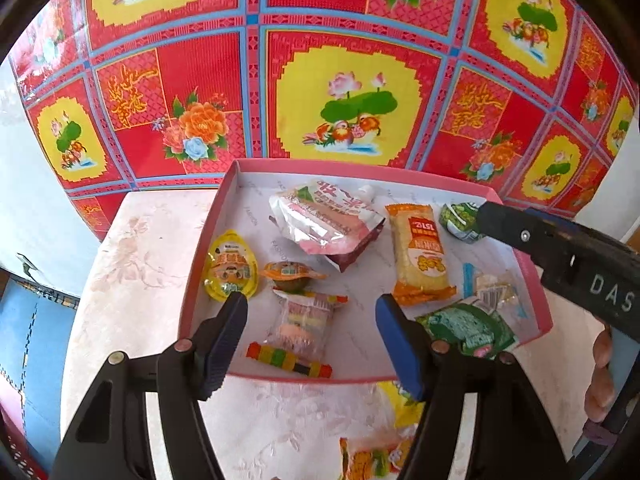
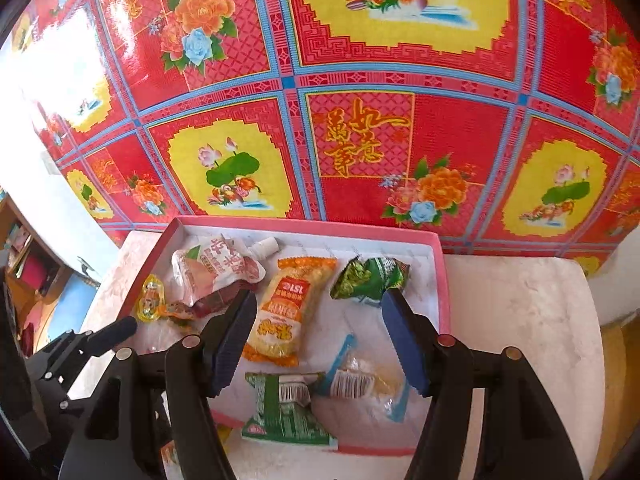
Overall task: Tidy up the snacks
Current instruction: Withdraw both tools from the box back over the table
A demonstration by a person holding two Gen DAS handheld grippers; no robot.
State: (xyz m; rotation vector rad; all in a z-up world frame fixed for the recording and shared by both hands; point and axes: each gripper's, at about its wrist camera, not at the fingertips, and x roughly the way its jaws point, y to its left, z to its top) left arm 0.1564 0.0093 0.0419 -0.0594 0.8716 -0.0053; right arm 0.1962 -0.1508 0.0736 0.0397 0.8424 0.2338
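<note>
Nearest to us, the left gripper [image 1: 312, 344] and the right gripper [image 2: 320, 340] both hang over the pink box [image 1: 208, 236] with their jaws apart and nothing between them. Two snack packets [image 1: 384, 440] still lie on the pale table [image 1: 132, 280], just before the box. Inside the box we see a striped candy [image 1: 289, 361], a green packet [image 2: 286, 412], an orange packet [image 2: 282, 312] and, farther back, a spouted pouch [image 1: 326, 218]. Behind everything is the red flowered sheet [image 1: 348, 60].
</note>
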